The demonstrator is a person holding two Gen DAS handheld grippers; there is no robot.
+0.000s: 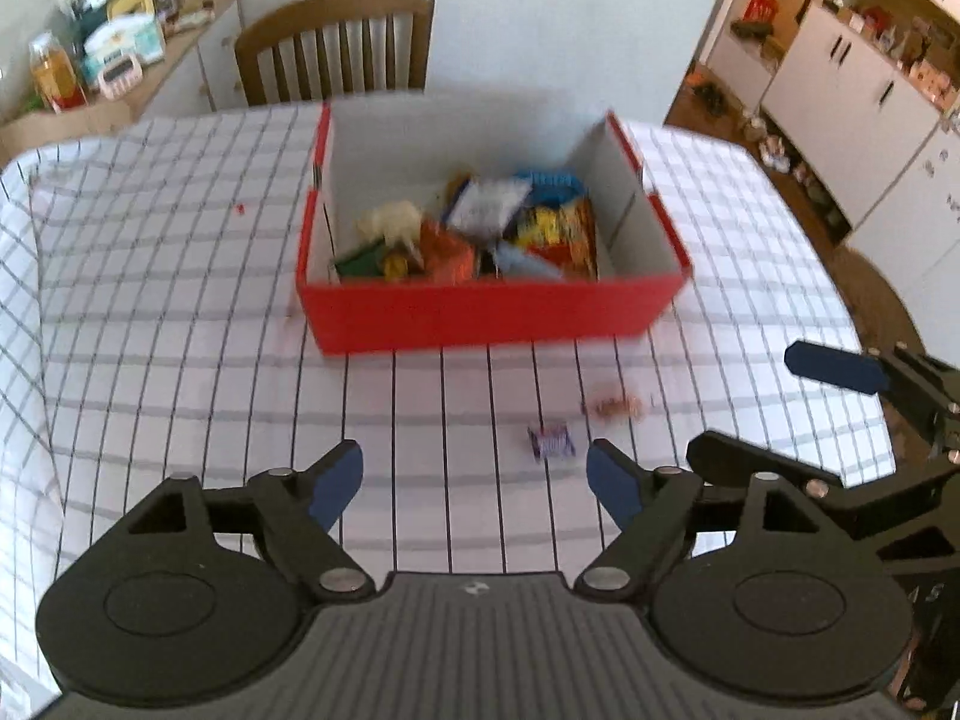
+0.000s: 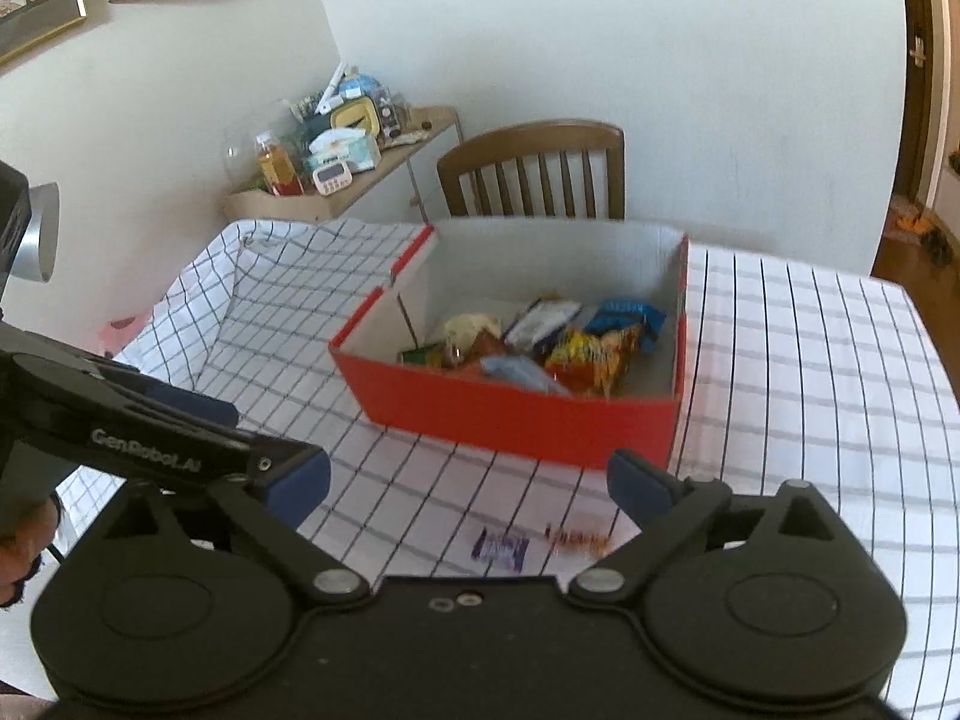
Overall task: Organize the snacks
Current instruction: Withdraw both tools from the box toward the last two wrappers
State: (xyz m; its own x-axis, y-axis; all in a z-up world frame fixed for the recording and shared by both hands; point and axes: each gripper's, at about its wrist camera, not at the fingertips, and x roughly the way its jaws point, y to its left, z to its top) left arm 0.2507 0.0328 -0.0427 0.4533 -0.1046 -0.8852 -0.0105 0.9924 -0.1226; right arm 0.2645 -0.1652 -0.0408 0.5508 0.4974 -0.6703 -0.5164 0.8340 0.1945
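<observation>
left wrist view, listed near to far. item: my left gripper (image 1: 474,474), jaws spread wide, nothing between the blue pads. item: my right gripper (image 2: 468,495), likewise spread and empty; in the left view it sits just off to the right. item: purple wrapped candy (image 1: 551,443), lying loose on the checked tablecloth (image 1: 180,330) just ahead of the left fingertips; in the right wrist view it lies low between my right jaws (image 2: 501,547). item: small orange-red wrapper (image 1: 615,405), just beside the purple one, blurred, kind not readable. item: red box (image 1: 480,315), open top, beyond both loose pieces, already holding a heap of snack packets (image 1: 480,228). item: wooden chair (image 1: 336,42) behind the table, cluttered sideboard (image 1: 108,60) far left.

step in hand, as i judge it: most snacks are boxed and two strays remain. next move calls for lowering one gripper over the purple candy, pads either side, closing flat against the cloth without pinching fabric, then carrying it to the box.
</observation>
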